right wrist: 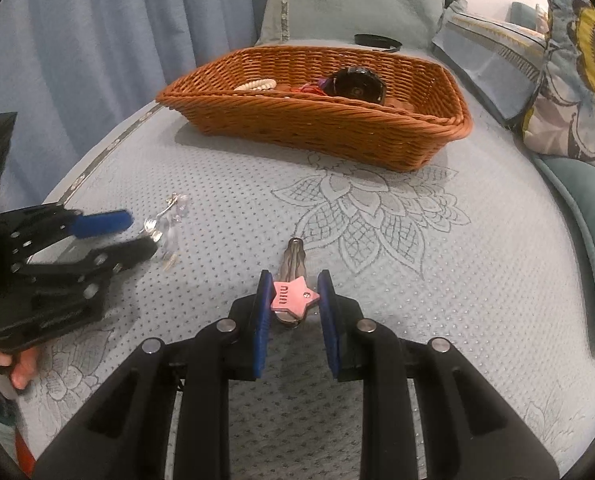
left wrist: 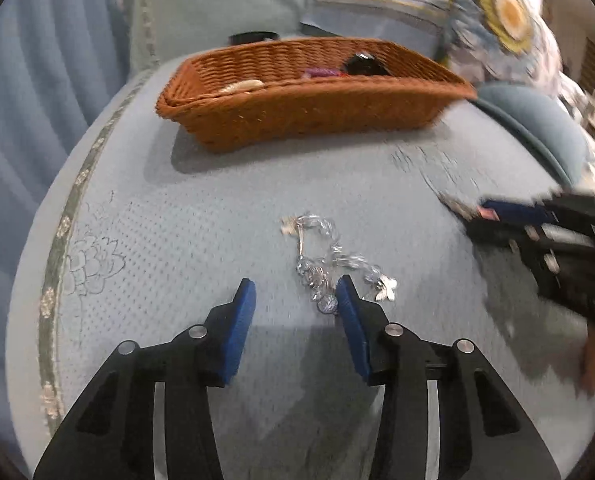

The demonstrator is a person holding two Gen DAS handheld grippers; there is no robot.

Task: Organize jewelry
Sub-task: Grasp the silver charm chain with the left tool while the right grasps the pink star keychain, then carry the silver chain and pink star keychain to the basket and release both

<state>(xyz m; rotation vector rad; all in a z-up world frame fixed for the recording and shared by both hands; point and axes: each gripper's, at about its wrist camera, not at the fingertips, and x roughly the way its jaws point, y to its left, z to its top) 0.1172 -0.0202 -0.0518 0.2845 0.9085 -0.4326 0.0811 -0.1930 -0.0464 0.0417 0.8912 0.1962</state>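
the right claw [right wrist: 295, 304] grips the pink star hair clip [right wrist: 295, 296] on the bed; lift it clear, then carry it to the far basket [right wrist: 329, 128]. the left claw [left wrist: 295, 300] stands half-open beside the silver chain [left wrist: 329, 256].

In the left wrist view the right tool [left wrist: 477, 210] is motion-blurred and cut off by the right edge. The basket [right wrist: 321, 128] wall hides most of its contents. The silver chain [left wrist: 329, 264] is too tangled to identify.

Basket [right wrist: 313, 120] behind hair clip [right wrist: 293, 280], silver chain [left wrist: 337, 264] left
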